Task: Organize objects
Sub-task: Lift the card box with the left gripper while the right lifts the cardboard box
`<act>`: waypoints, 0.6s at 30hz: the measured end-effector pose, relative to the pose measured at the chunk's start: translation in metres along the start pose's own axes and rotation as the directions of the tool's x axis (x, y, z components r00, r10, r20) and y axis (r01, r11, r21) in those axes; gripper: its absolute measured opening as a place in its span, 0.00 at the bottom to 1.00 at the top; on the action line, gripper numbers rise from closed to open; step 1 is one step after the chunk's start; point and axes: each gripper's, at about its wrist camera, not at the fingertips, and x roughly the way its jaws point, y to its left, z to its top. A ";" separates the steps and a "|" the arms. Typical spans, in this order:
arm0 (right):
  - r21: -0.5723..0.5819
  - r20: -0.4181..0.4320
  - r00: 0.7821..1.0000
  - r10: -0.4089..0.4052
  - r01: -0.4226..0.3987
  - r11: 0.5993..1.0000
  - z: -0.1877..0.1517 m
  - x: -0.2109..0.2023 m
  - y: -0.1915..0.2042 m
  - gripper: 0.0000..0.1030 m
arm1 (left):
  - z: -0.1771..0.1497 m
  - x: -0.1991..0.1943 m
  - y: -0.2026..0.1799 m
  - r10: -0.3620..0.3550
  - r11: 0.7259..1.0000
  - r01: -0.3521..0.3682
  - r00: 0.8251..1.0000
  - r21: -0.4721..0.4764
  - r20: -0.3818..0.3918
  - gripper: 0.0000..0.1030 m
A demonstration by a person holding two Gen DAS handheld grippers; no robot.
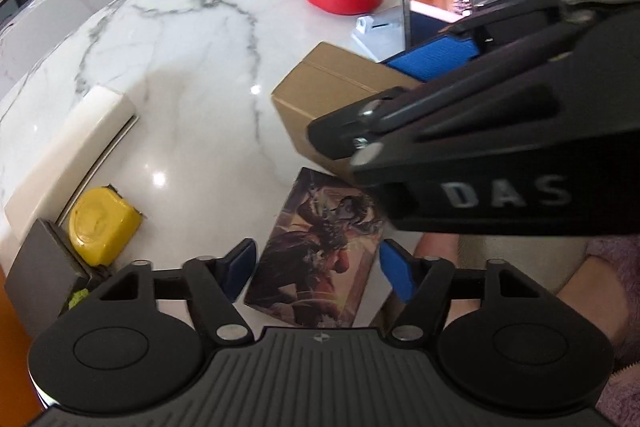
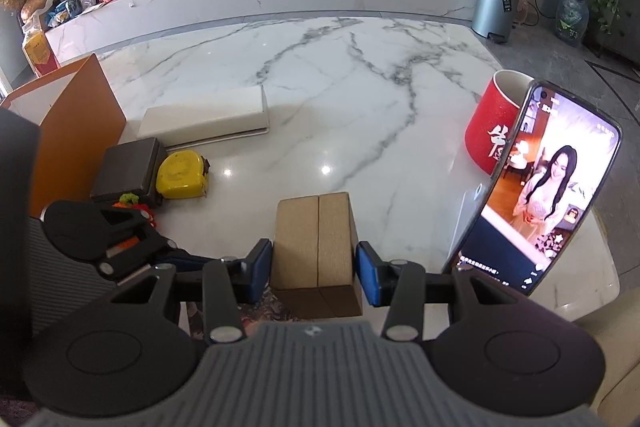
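Observation:
A brown cardboard box (image 2: pixel 316 239) sits between the blue pads of my right gripper (image 2: pixel 314 269), which press on both of its sides. From the left wrist view the same box (image 1: pixel 332 95) shows beside the right gripper (image 1: pixel 384 95), low over the marble table (image 1: pixel 180 27). My left gripper (image 1: pixel 318 271) is open. Its blue pads straddle a flat box with a painted figure (image 1: pixel 316 247) that lies on the table near the front edge. Neither pad clearly presses on it. Part of this picture box is hidden under the cardboard box.
A red mug (image 2: pixel 492 131) and a lit phone on a stand (image 2: pixel 552 195) stand at the right. At the left lie a yellow tape measure (image 2: pixel 182 175), a dark grey case (image 2: pixel 128 167), a white flat case (image 2: pixel 204 119) and an orange panel (image 2: pixel 76 131).

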 end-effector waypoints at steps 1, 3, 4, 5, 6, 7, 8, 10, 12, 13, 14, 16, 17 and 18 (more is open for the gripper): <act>0.002 0.000 1.000 0.003 -0.003 1.000 0.000 0.000 -0.001 0.46 | -0.001 -0.001 0.000 0.001 1.000 -0.001 1.000 0.003 0.004 0.75; 0.008 0.000 1.000 0.008 -0.008 1.000 -0.001 -0.001 -0.001 0.46 | -0.003 -0.003 -0.001 0.008 1.000 -0.008 1.000 -0.007 0.006 0.74; 0.008 0.001 1.000 0.009 -0.009 1.000 -0.001 -0.001 -0.001 0.46 | -0.004 -0.004 -0.002 0.012 1.000 -0.012 1.000 -0.017 0.008 0.73; 0.003 0.004 1.000 0.006 -0.006 1.000 -0.002 -0.001 0.001 0.46 | -0.005 -0.005 -0.001 0.015 0.999 -0.015 1.000 -0.031 0.012 0.73; -0.005 0.007 1.000 0.001 -0.001 1.000 -0.002 -0.002 0.004 0.46 | -0.007 -0.006 -0.001 0.020 0.999 -0.020 1.000 -0.047 0.015 0.73; -0.013 0.010 1.000 -0.004 0.004 1.000 -0.002 -0.003 0.006 0.46 | -0.009 -0.008 0.000 0.028 0.997 -0.027 0.999 -0.066 0.017 0.72; -0.018 0.011 1.000 -0.004 0.005 1.000 -0.002 -0.004 0.009 0.46 | -0.011 -0.012 0.001 0.034 0.996 -0.032 0.999 -0.083 0.023 0.72; -0.018 0.016 1.000 0.005 -0.005 1.000 -0.002 -0.008 0.012 0.46 | -0.015 -0.023 0.003 0.033 0.994 -0.028 0.998 -0.105 0.046 0.69; -0.016 0.027 1.000 0.011 -0.010 1.000 0.001 -0.014 0.014 0.46 | -0.020 -0.038 0.005 0.033 0.992 -0.025 0.998 -0.126 0.061 0.68; -0.018 0.034 0.999 0.012 -0.011 1.000 0.002 -0.018 0.017 0.46 | -0.023 -0.046 0.006 0.037 0.990 -0.028 0.998 -0.138 0.060 0.68; -0.021 0.044 0.999 0.014 -0.013 1.000 0.004 -0.022 0.020 0.46 | -0.025 -0.054 0.007 0.043 0.988 -0.034 0.997 -0.152 0.057 0.68; -0.037 0.066 0.998 0.021 -0.018 0.999 0.009 -0.031 0.028 0.46 | -0.031 -0.072 0.012 0.046 0.983 -0.032 0.996 -0.182 0.074 0.68; -0.047 0.078 0.997 0.027 -0.023 0.999 0.012 -0.036 0.033 0.46 | -0.034 -0.082 0.015 0.042 0.980 -0.024 0.996 -0.199 0.085 0.68; -0.058 0.090 0.995 0.034 -0.029 0.998 0.014 -0.041 0.038 0.46 | -0.037 -0.092 0.018 0.040 0.976 -0.018 0.994 -0.218 0.098 0.68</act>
